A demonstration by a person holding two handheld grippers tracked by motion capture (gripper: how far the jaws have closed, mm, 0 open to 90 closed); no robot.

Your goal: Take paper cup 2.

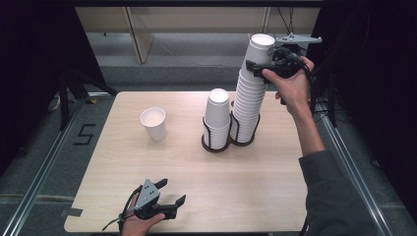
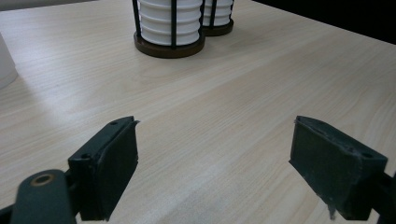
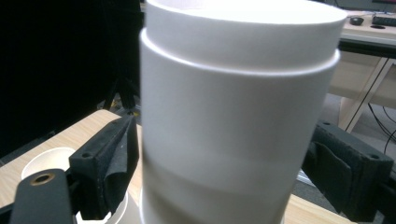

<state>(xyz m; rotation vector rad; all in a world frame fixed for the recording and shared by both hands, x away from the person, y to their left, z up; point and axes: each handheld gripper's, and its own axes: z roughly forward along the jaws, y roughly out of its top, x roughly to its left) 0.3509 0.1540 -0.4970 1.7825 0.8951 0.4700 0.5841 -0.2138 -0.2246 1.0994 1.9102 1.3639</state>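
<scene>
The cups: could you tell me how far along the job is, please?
Done: one cup stands alone on the table. In hand: the right gripper clasps the top cup of the tall stack. Left: likely setting it out; the left gripper rests open.

— What stands on the counter (image 1: pixel 196 182) off to the left?

— A single white paper cup (image 1: pixel 153 124), upright, mouth open, well apart from everything else.

— And nearer the middle?

— A short stack of white cups (image 1: pixel 217 115), nested upright in the left ring of a dark wire holder (image 1: pixel 215 146) with a round brown base.

— The counter itself?

— Pale wood grain with rounded corners.

— Below it?

— A grey floor with a black "5" mark (image 1: pixel 84 133) at the left, and a metal rail (image 1: pixel 39 172) running alongside the counter.

— Behind?

— A light wooden frame (image 1: pixel 137 34), with darkness on both sides.
</scene>
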